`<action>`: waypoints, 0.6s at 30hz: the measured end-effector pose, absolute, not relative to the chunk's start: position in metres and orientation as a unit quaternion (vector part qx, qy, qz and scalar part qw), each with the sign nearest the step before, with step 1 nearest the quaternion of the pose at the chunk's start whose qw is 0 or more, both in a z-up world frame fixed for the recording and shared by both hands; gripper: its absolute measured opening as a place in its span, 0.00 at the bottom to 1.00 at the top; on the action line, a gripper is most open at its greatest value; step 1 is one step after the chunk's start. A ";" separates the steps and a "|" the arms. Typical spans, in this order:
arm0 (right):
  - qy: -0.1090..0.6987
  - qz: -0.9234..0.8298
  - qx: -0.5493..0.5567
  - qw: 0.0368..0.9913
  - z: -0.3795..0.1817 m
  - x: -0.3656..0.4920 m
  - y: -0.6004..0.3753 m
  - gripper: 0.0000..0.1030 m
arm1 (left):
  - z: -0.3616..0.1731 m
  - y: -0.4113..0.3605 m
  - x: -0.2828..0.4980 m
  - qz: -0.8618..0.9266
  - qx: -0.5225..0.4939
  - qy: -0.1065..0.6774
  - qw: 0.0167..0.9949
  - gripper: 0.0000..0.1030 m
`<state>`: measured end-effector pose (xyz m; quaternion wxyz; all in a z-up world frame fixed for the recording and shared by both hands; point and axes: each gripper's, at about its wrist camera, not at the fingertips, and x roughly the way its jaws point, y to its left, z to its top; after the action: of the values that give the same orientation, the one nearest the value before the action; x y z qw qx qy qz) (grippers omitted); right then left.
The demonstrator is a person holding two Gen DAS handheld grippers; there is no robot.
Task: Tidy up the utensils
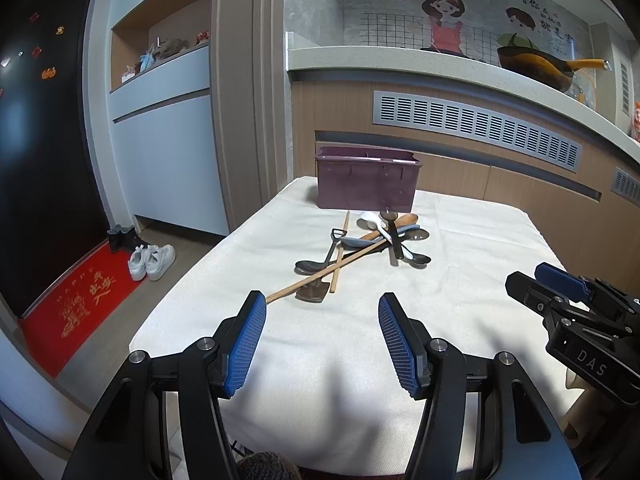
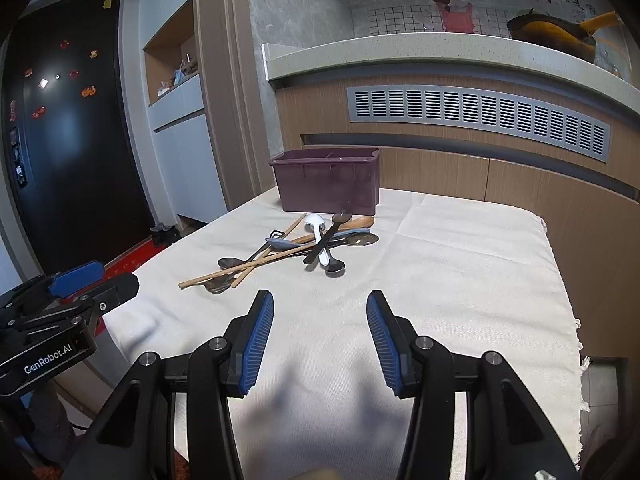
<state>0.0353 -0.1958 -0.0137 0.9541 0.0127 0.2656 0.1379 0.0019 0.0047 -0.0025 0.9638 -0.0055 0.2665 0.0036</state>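
Utensils [image 1: 362,246] lie in a tangled heap on the white cloth [image 1: 460,240], straight ahead of both grippers and well beyond the fingertips — spoons, a small shovel-shaped scoop and a pair of chopsticks crossed over one another. Just behind the heap, touching nothing I can see, stands the purple bin [image 1: 367,178], open at the top with a divider inside; I judge that is where the pieces go. The long chopstick [image 1: 320,272] runs diagonally, its near tip pointing toward my left gripper [image 1: 322,314], so that tip is the closest thing to any finger. From the right gripper [image 2: 320,312] the same stick ends off to the left, while the spoon cluster [image 2: 332,240] sits more directly ahead.

Both grippers hover above the near half of the cloth, jaws spread wide, holding nothing. I judge the left one better placed for the chopstick, the right for the spoons.

Room is generous — bare cloth on either side of the heap. The cloth's left edge drops to the floor not far from the chopstick tip, and the wooden counter front [image 2: 460,176] rises right behind the bin, so that limits the reach forward.
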 end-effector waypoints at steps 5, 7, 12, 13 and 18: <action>0.266 0.139 0.013 0.954 -0.014 0.035 -0.196 0.46 | -0.003 0.004 0.002 0.003 -0.005 0.267 0.964 0.57; 0.266 0.138 0.013 0.954 -0.014 0.035 -0.196 0.46 | -0.003 0.005 0.002 0.003 -0.006 0.266 0.964 0.57; 0.265 0.138 0.013 0.954 -0.014 0.035 -0.196 0.46 | -0.003 0.005 0.002 0.003 -0.006 0.267 0.964 0.57; 0.265 0.138 0.013 0.954 -0.015 0.035 -0.196 0.46 | -0.003 0.004 0.003 0.003 -0.006 0.267 0.964 0.57; 0.267 0.137 0.015 0.954 -0.015 0.035 -0.197 0.46 | -0.003 0.005 0.002 0.003 -0.006 0.267 0.964 0.57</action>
<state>0.0350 -0.1966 -0.0149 0.9537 0.0148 0.2674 0.1372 0.0023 0.0047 -0.0031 0.9638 -0.0063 0.2666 0.0032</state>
